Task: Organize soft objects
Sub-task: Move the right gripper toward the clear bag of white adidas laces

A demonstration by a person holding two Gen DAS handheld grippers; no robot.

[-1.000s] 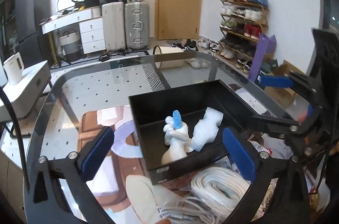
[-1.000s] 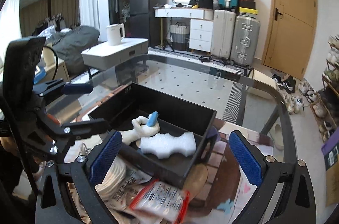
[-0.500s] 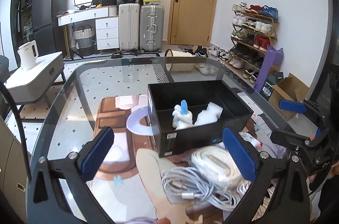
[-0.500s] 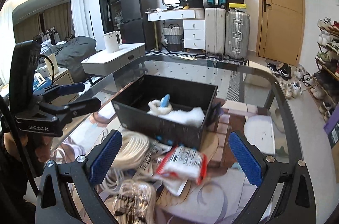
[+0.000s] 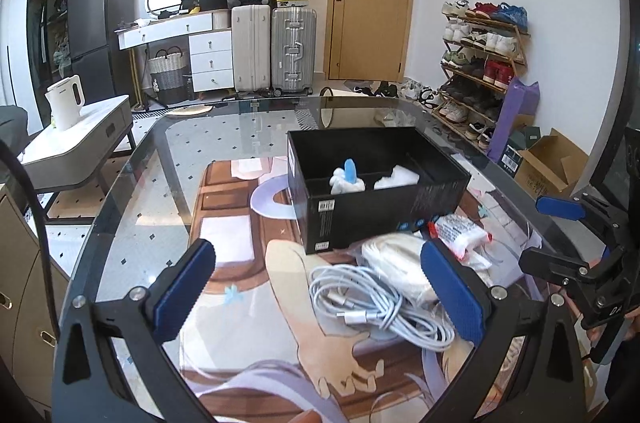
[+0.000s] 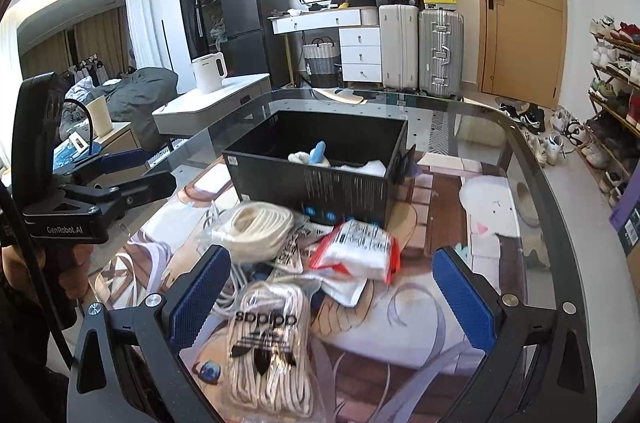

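In the black box (image 5: 380, 183), a white plush (image 5: 346, 179) with a blue tip.

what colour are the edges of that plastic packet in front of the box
Red edges on the white plastic packet, clearest in the right wrist view.

Left tool (image 5: 320, 291) open wide, empty, blue pads over glass-topped bench (image 5: 168, 183). Black rectangular cardboard box (image 5: 376, 207) ahead holds white plush toy with blue tip (image 5: 347, 179) beside white foam piece (image 5: 396, 178). Coiled white charging cables (image 5: 372, 303) and red-edged clear packet (image 5: 460, 235) in front of box. Right tool (image 5: 576, 243) at right edge.
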